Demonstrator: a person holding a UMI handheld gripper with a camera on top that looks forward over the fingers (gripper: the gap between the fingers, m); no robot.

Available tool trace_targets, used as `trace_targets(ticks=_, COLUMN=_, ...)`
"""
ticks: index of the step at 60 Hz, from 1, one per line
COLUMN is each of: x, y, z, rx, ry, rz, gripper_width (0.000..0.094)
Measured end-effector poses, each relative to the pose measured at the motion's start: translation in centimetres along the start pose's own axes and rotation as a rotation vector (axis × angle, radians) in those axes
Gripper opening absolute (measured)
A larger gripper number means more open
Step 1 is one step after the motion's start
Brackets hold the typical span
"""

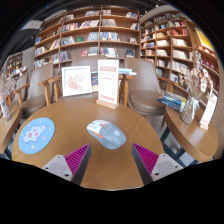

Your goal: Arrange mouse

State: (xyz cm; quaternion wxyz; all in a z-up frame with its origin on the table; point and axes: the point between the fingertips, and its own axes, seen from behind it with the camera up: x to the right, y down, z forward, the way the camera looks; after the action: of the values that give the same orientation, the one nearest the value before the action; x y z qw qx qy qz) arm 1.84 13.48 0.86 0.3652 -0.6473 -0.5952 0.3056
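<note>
The mouse (101, 127) lies on a light blue mouse pad (108, 135) near the middle of a round wooden table (70, 112), and I take this mouse as the landmark for all other places. Its long axis runs roughly from side to side across the view, a little tilted, but which end is the front I cannot tell. The gripper (111, 160) hangs above the table just before the mouse, on the near side of it, with its two fingers wide apart and nothing held between them; the magenta pads (78, 156) show on the inner faces. The mouse is just ahead of the fingers, not between them. To the left of the mouse, well apart, lies a round blue mat (36, 134) with a pattern. Beyond the mouse stands an upright sign (108, 84), and left of that a framed picture (77, 80). Far behind the mouse are bookshelves (95, 35) full of books.
</note>
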Motion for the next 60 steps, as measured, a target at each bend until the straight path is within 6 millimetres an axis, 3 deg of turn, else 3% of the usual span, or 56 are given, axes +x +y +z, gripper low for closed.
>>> trace_targets(ticks=13, x=0.5, y=0.3, z=3.7, rx=-0.057, ry=0.007, rz=-0.005, gripper_width=0.0842)
trace_targets(ticks=45, x=0.1, y=-3.7, z=10.0, rx=-0.056, ry=-0.026, rz=0.018, gripper_width=0.0853)
trace_targets(ticks=60, x=0.4, y=-5.1, z=12.0, rx=-0.045, ry=-0.024, rz=0.021, gripper_width=0.0826)
